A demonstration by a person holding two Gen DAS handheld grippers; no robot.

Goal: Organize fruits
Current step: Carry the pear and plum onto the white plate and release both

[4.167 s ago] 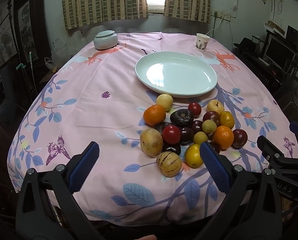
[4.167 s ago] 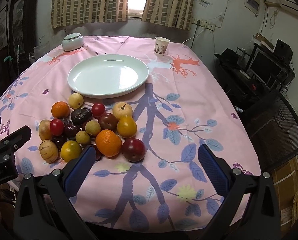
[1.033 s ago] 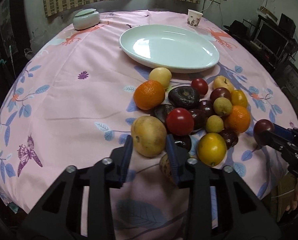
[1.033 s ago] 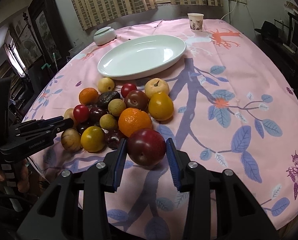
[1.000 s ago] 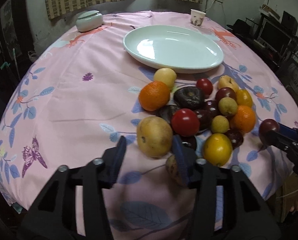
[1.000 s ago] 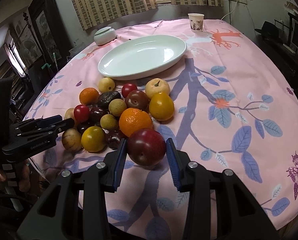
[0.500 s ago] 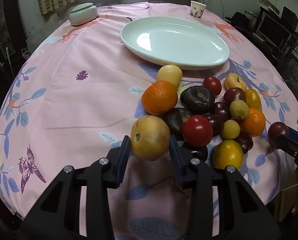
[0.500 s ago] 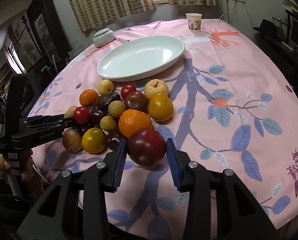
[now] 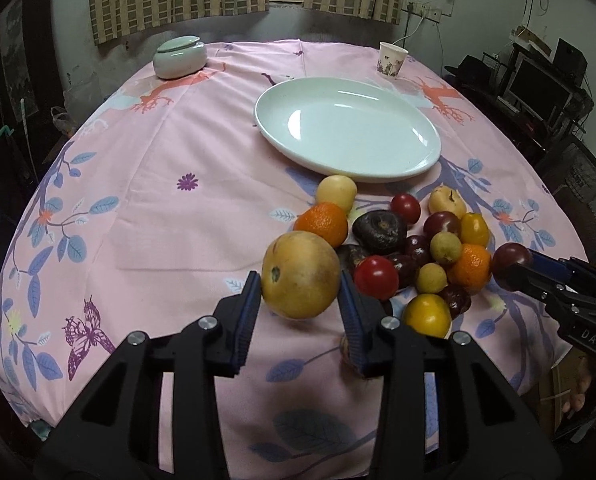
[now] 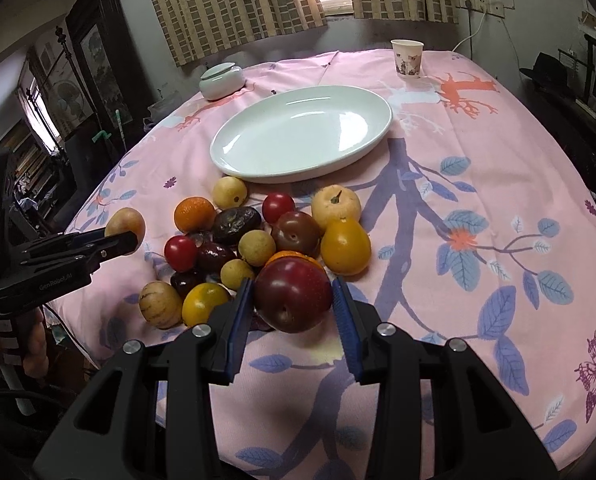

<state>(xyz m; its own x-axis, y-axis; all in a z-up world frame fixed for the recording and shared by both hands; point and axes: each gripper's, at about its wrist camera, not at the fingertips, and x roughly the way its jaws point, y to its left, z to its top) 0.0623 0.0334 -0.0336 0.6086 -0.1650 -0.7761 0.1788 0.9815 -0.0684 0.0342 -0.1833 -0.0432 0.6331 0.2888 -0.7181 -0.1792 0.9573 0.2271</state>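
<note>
An empty white plate (image 9: pixel 417 160) waits past the heap of fruit (image 10: pixel 258 248) on the pink tablecloth (image 9: pixel 178 152). The left gripper (image 9: pixel 299 312) is clamped on a tan pear (image 9: pixel 301 274), the right gripper (image 10: pixel 294 312) on a dark red plum (image 10: pixel 293 295), both apparently lifted. Each should be lowered well inside the rim before its jaws part, so neither rolls off.

One white plate (image 10: pixel 298 136), one paper cup (image 10: pixel 407 58), one lidded bowl (image 10: pixel 222 81), two oranges (image 9: pixel 321 224), two red tomatoes (image 10: pixel 180 253)
</note>
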